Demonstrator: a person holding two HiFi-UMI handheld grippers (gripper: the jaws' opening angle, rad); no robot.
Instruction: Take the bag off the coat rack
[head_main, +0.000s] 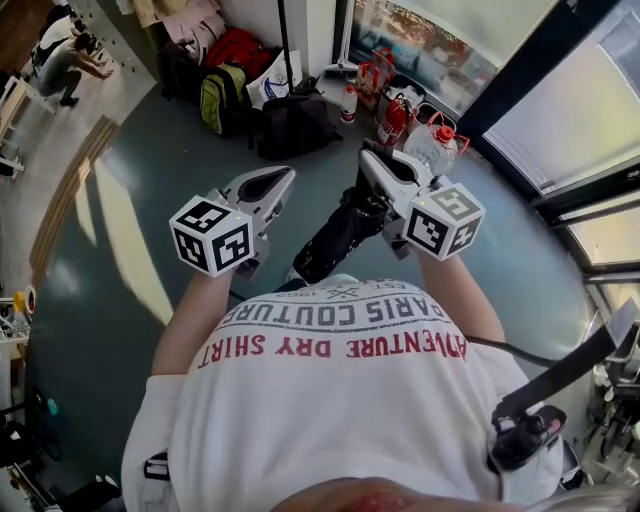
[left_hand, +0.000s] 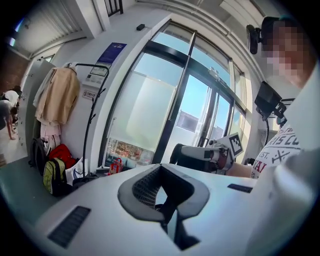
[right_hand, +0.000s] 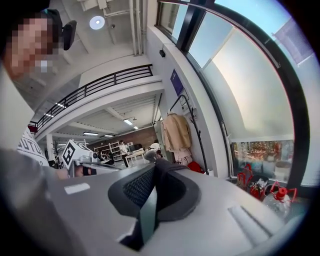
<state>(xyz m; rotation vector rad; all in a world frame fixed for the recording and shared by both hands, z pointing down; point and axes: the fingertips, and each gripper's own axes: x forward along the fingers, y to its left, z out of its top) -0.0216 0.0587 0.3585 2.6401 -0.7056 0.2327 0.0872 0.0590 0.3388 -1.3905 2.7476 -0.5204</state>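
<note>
A black bag (head_main: 335, 240) hangs from my right gripper (head_main: 370, 168), which is shut on its dark top; in the right gripper view that dark fabric (right_hand: 162, 165) lies over the closed jaw tips. The left gripper view shows the same bag (left_hand: 176, 156) at the right gripper's tip. My left gripper (head_main: 270, 182) is level beside it, shut with nothing in it (left_hand: 162, 192). The coat rack (left_hand: 92, 95) stands ahead by the wall, with a beige coat (left_hand: 57, 95) on it. Its pole (head_main: 285, 40) shows in the head view.
Around the rack's foot are a red bag (head_main: 238, 48), a yellow-green backpack (head_main: 222, 95) and a black backpack (head_main: 295, 125). Red fire extinguishers (head_main: 392, 118) and a water jug (head_main: 432, 145) stand by the glass wall (head_main: 560, 110). A person (head_main: 65, 65) crouches far left.
</note>
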